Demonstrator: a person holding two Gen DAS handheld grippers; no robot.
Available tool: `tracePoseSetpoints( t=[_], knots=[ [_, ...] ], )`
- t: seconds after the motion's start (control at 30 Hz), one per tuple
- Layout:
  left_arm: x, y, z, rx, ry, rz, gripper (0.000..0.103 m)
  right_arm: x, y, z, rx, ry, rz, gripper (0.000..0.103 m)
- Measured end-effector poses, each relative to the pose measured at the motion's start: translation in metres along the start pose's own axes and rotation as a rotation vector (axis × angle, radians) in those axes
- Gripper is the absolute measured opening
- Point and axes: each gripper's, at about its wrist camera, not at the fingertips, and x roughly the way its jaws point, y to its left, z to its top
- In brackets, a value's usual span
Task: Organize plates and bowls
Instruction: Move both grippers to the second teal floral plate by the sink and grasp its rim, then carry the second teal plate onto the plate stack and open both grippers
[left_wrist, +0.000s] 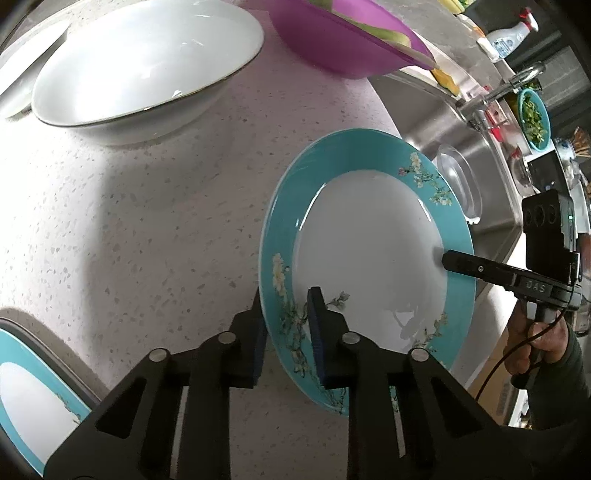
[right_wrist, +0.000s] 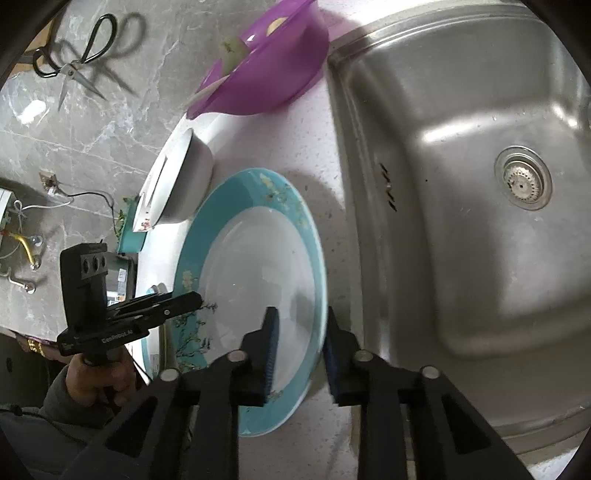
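Teal plate (left_wrist: 369, 236): rim between both grippers' jaws.
Left gripper (left_wrist: 288, 332): clamped on rim.
Right gripper (right_wrist: 299, 343): jaws astride rim, contact unclear.
Purple bowl (right_wrist: 266, 62): holds pale pieces, partly hidden.
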Motion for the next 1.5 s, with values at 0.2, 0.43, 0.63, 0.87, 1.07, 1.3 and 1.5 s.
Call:
tracePoseSetpoints(
  t=[0.2, 0.43, 0.63, 0.87, 1.07, 1.3, 1.5],
  knots=[
    [-0.006, 0.002, -0.008, 0.002, 0.002, 0.025, 0.016, 0.0, 0.004, 0.001, 0.01, 0.015, -0.055, 0.01],
    [-0.023, 0.002, -0.015, -0.028, -0.022, 0.009, 0.016, -0.006, 0.01, 0.002, 0.041, 0.016, -0.053, 0.011],
    [-0.056, 0.004, -0.027, -0.031, -0.083, 0.015, 0.016, -0.016, 0.032, 0.003, 0.0, 0.001, -0.048, 0.011],
    [-0.106, 0.026, -0.055, -0.086, -0.15, 0.018, 0.016, -0.015, 0.077, 0.002, -0.096, -0.002, -0.022, 0.011],
    [-0.159, 0.072, -0.094, -0.155, -0.207, 0.062, 0.016, 0.009, 0.141, -0.005, -0.194, 0.024, 0.028, 0.011],
    [-0.207, 0.154, -0.149, -0.284, -0.255, 0.156, 0.017, 0.075, 0.223, -0.011, -0.338, 0.133, 0.073, 0.011],
    [-0.218, 0.208, -0.187, -0.351, -0.254, 0.189, 0.017, 0.128, 0.268, -0.029, -0.418, 0.216, 0.058, 0.011]
  ],
)
